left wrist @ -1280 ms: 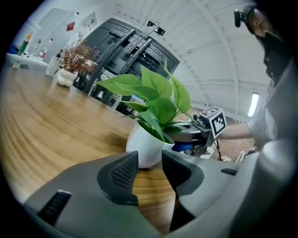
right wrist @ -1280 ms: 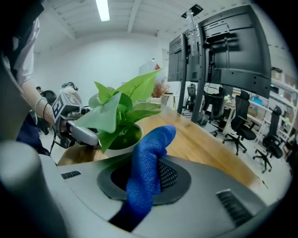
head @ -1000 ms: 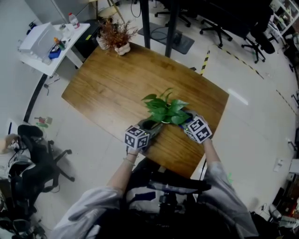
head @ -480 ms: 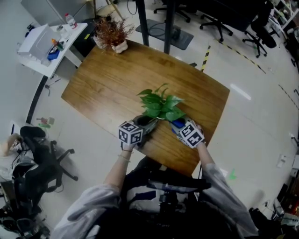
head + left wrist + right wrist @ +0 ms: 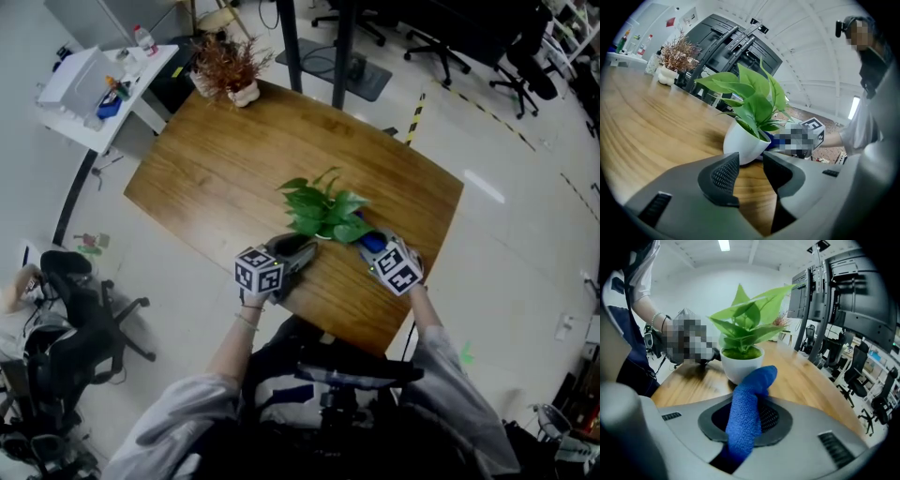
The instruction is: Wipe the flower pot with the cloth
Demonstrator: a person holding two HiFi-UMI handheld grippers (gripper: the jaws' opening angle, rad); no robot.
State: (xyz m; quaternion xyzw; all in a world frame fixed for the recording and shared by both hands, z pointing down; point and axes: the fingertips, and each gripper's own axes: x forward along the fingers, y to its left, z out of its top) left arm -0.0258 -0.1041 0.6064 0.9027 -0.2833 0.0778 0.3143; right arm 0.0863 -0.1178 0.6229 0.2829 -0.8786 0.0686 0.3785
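Note:
A white flower pot [image 5: 742, 141] with a green leafy plant [image 5: 322, 210] stands on the wooden table [image 5: 216, 169] near its front edge; in the head view the leaves hide most of the pot. My left gripper [image 5: 751, 161] is open with a narrow empty gap, its tips just short of the pot's left side. My right gripper [image 5: 752, 399] is shut on a blue cloth [image 5: 749, 414]. The cloth's free end sticks up toward the pot [image 5: 739, 364] and stops a little short of it. In the head view the cloth [image 5: 372, 244] lies right of the plant.
A dried reddish plant in a white pot [image 5: 228, 70] stands at the table's far corner. A white side table [image 5: 103, 84] with bottles is beyond the left edge. A black office chair [image 5: 75, 309] stands on the floor at left.
My right gripper with the cloth has drawn slightly right, away from the pot. The left gripper has stayed beside the pot.

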